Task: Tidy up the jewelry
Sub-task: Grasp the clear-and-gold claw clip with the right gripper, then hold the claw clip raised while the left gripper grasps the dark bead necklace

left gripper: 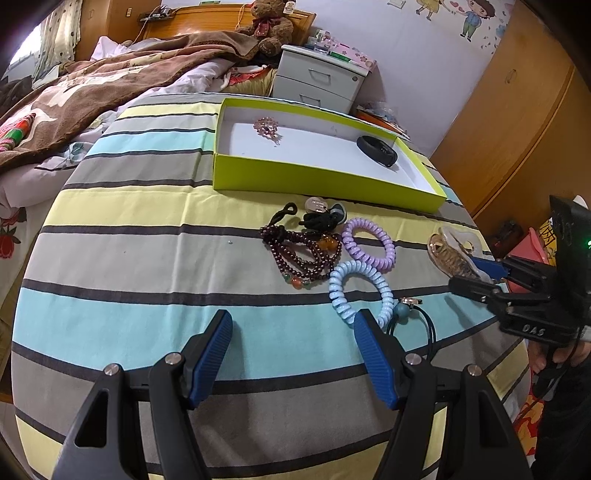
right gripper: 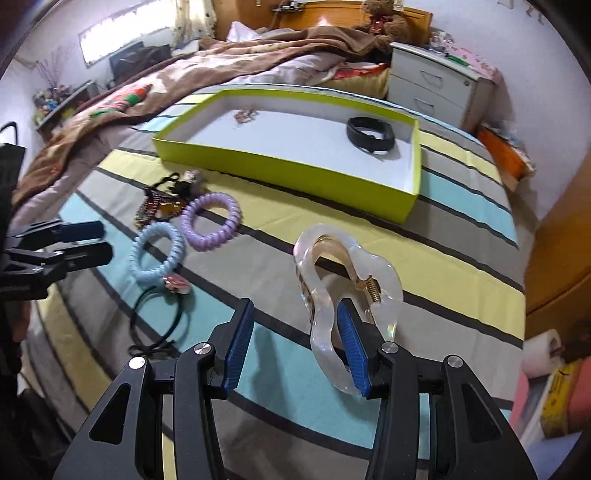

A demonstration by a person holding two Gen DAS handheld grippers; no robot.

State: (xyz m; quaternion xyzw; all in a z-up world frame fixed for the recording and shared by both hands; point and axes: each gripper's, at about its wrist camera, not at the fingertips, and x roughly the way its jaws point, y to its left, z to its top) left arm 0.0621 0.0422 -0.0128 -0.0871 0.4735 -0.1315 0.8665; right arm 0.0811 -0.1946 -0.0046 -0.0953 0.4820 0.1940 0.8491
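Observation:
A lime-green box (left gripper: pixel 317 177) (right gripper: pixel 280 162) lies on the striped bedspread, holding a pink bead bracelet (left gripper: pixel 266 127) (right gripper: pixel 245 116) and a black band (left gripper: pixel 377 150) (right gripper: pixel 370 139). In front lie a dark red bead bracelet (left gripper: pixel 299 254), a purple coil tie (left gripper: pixel 367 238) (right gripper: pixel 212 221), a blue coil tie (left gripper: pixel 360 291) (right gripper: pixel 157 254) and a black cord with a charm (right gripper: pixel 162 317). My left gripper (left gripper: pixel 291 354) is open and empty near the blue coil. My right gripper (right gripper: pixel 295 343) has its jaws apart; a clear hair claw (right gripper: pixel 347 295) (left gripper: pixel 450 254) hangs on its right finger.
The bed carries a brown blanket (left gripper: pixel 110 85) at the back left. A white drawer unit (left gripper: pixel 321 77) stands behind the box, a wooden wardrobe (left gripper: pixel 517 129) at the right. A teddy bear (left gripper: pixel 267 26) sits by the headboard.

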